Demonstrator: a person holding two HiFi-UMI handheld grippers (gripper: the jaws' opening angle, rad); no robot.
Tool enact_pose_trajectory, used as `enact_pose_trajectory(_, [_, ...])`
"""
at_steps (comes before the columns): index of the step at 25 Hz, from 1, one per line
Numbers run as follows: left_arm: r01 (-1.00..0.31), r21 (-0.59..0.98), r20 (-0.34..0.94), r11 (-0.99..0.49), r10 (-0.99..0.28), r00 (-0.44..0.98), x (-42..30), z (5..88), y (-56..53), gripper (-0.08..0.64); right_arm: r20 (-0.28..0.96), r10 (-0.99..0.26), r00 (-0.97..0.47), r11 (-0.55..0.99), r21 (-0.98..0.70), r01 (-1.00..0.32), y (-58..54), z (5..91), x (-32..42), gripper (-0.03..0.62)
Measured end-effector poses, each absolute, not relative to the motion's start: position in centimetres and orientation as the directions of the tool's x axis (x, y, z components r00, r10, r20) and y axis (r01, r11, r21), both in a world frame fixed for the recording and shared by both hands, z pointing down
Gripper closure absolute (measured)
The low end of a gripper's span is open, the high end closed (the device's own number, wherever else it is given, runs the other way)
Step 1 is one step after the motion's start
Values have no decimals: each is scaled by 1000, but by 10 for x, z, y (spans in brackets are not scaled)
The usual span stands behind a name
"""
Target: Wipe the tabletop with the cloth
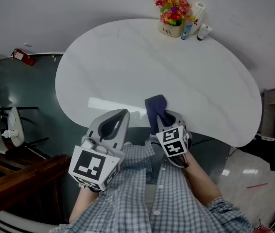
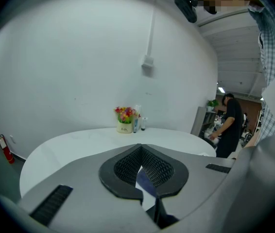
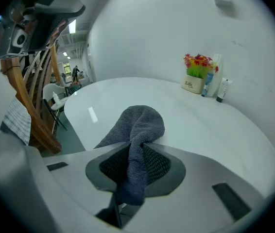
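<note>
In the head view, a dark blue terry cloth [image 1: 155,106] is seen at the near edge of the white counter [image 1: 128,57], toward 6 o'clock. The right gripper [image 1: 165,116] is set on it, and the left gripper [image 1: 114,123] is held at 7 o'clock, off the edge.

In the left gripper view, its fingers are seen pressed together on nothing.

In the right gripper view, the fingers are clamped on a gathered fold of the cloth, whose far part rests humped on the counter. The cloth is judged soft, light and limp, best pinched at a bunched fold. How much of it lies flat is hidden under the hump.
</note>
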State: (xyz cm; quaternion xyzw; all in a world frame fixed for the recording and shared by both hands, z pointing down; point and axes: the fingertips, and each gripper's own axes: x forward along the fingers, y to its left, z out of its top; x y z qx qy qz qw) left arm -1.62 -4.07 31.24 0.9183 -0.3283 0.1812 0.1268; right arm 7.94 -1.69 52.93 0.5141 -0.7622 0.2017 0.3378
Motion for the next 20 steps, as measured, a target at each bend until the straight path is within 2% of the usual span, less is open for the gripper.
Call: enact_pose_trajectory(20, [-588, 123, 407, -800, -500, 765, 55, 308, -31, 554, 739, -672, 49, 30, 93, -995, 31, 531, 263, 520])
